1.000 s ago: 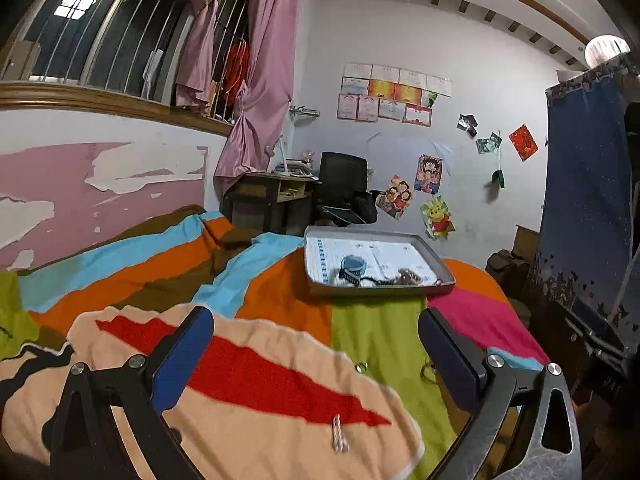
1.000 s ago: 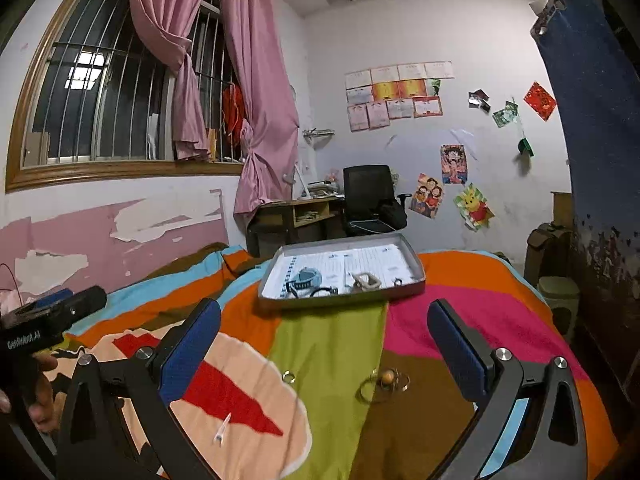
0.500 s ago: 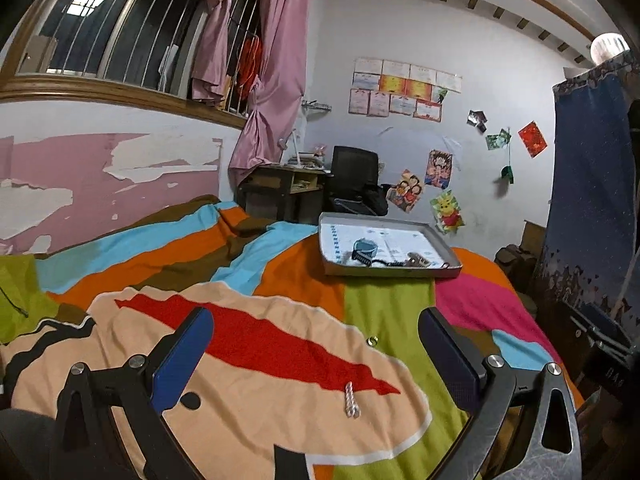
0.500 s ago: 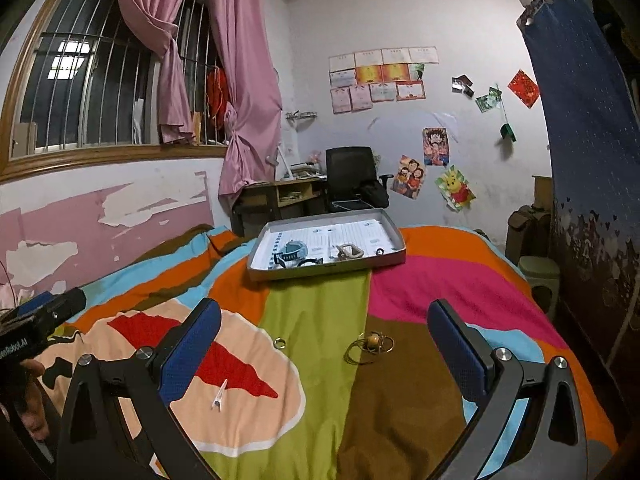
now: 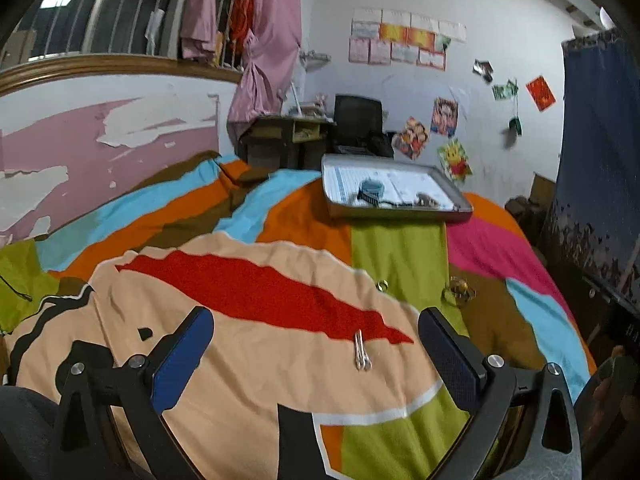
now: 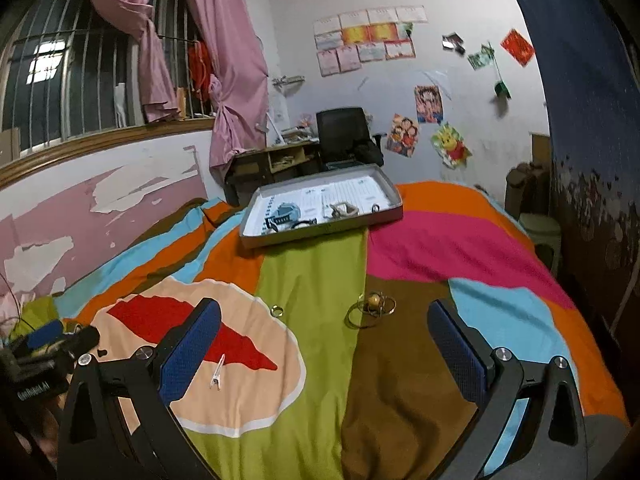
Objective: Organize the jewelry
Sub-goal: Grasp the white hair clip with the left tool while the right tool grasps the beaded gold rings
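A grey metal tray (image 5: 460,213) (image 6: 384,214) rests on the far part of the bed and holds a blue bracelet (image 5: 371,188) (image 6: 289,212), a dark strap and a small pale piece. On the blanket lie a silver hair clip (image 5: 361,354) (image 6: 218,372), a small ring (image 5: 382,285) (image 6: 277,311) and a bangle with a gold bead (image 5: 459,291) (image 6: 373,306). My left gripper (image 5: 316,352) is open, low over the blanket with the clip between its fingers' line. My right gripper (image 6: 324,344) is open and empty, short of the bangle.
The bed is covered by a striped multicoloured blanket (image 6: 312,264). A peeling pink wall (image 5: 100,148) runs along the left. Beyond the bed stand a desk (image 6: 272,164) and a black office chair (image 6: 344,132). A dark blue curtain (image 6: 592,120) hangs at the right.
Both grippers have drawn back from the tray and tipped down toward the blanket. The clip, ring and bangle now sit closer in view. Both stay open.
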`<state>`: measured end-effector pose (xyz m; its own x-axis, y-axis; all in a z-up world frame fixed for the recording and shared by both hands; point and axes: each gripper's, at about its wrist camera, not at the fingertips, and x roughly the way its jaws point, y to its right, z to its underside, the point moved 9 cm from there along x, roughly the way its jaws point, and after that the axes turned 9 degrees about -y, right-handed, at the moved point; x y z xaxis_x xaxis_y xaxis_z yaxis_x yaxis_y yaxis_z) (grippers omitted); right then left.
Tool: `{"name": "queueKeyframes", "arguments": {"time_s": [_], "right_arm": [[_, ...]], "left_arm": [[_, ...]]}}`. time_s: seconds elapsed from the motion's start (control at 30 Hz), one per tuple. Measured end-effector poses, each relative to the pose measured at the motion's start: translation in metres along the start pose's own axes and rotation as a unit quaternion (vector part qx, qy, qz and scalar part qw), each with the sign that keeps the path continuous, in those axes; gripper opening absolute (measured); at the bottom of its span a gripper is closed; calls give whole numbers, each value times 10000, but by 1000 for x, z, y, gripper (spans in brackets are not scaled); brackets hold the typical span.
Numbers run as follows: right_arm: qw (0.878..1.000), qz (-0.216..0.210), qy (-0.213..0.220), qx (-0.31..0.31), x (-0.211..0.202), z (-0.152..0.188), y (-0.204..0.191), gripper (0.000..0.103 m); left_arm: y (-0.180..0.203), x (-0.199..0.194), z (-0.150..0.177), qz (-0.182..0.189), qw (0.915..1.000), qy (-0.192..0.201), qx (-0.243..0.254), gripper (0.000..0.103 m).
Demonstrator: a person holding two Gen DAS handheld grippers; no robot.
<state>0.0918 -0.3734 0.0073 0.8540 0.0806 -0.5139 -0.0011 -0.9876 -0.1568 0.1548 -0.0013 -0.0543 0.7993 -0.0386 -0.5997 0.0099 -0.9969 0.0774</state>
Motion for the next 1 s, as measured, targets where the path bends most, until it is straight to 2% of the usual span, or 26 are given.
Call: {"name": "queueKeyframes", "arguments": {"time_s": [0.17,0.37,0.53,0.7,0.9,1.0], "right_arm": [[9992,-110,-195,340,10,3,13,102],[9988,-98,-213,435,18,-7,27,102],[9980,-223,-489,318,35,-10,30,102],[9957,-378,-795,303,59,-13,36,102],[9882,-446,-1435,300,114,-12,44,102],[9885,-412,-1455,45,136,-17,40,102]], "left_arm": [[6,14,9,36,9994,-340,88,103],[17,26,13,94,9989,-441,117,103],[35,40,26,545,9954,-774,150,103],[44,59,30,495,9943,-928,165,103],[37,94,40,307,9911,-1249,-355,102],[37,110,44,259,9887,-1398,-479,91]]}}
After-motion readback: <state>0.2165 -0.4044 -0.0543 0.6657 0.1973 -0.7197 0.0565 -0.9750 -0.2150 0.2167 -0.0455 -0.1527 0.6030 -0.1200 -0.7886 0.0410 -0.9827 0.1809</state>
